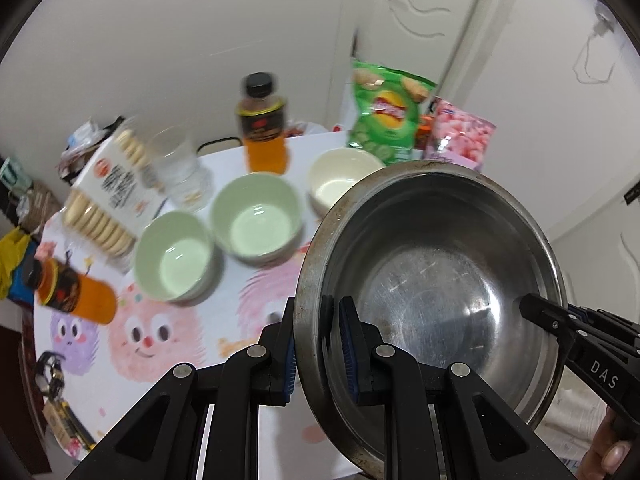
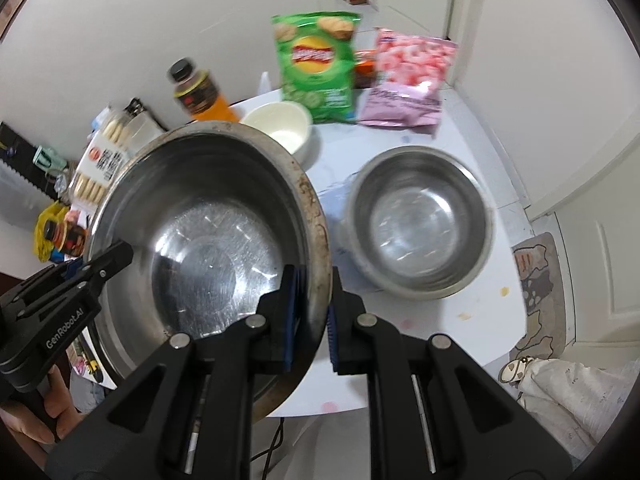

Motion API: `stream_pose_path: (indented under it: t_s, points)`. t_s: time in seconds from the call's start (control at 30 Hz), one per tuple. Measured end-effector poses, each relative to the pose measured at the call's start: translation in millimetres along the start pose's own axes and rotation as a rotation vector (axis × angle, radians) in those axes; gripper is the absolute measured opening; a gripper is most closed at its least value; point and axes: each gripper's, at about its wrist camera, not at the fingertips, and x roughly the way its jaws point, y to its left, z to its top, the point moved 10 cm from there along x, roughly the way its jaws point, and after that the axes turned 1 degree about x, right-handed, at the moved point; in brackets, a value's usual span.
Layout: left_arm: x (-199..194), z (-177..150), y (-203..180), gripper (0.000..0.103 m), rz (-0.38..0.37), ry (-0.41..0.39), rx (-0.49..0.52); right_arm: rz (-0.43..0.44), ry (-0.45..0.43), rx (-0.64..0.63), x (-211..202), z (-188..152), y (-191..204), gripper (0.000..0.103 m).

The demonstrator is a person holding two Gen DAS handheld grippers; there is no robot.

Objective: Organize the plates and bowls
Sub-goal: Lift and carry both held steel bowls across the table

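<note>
A steel bowl [image 1: 436,280] is held tilted above the counter [image 1: 224,320], its rim clamped by the left tool [image 1: 316,344] and right tool [image 2: 316,308] on opposite sides. A second steel bowl [image 2: 420,220] sits on the counter; two green bowls [image 1: 256,220], blurred, apparently sit empty.

plain white walls [image 1: 168,40] close the room in behind the round bench [image 2: 472,304], whose white top carries a cloth printed with pink and purple fuzzy cartoon faces [image 1: 148,332]. a white panelled door [image 1: 420,8] stands in the corner behind it, with a dark hook or handle fitting high on it. a second white door [image 2: 580,120] stands to the right. on the floor by that door lies a grey mat with a cartoon animal [image 2: 538,280]. light is even and soft.
</note>
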Motion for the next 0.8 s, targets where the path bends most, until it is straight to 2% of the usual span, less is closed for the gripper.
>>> stream_pose_path:
  t_s: [0.3,0.43,0.8]
  points:
    - [29,37,-82,0.019,-0.002,-0.011,0.088,-0.020,-0.020,0.064,0,37,-86,0.015]
    - [46,47,-111,0.019,-0.002,0.008,0.104,-0.022,-0.014,0.096,5,50,-120,0.015]
    - [98,42,-137,0.019,0.020,0.100,0.096,-0.025,0.076,0.093,43,62,-171,0.015]
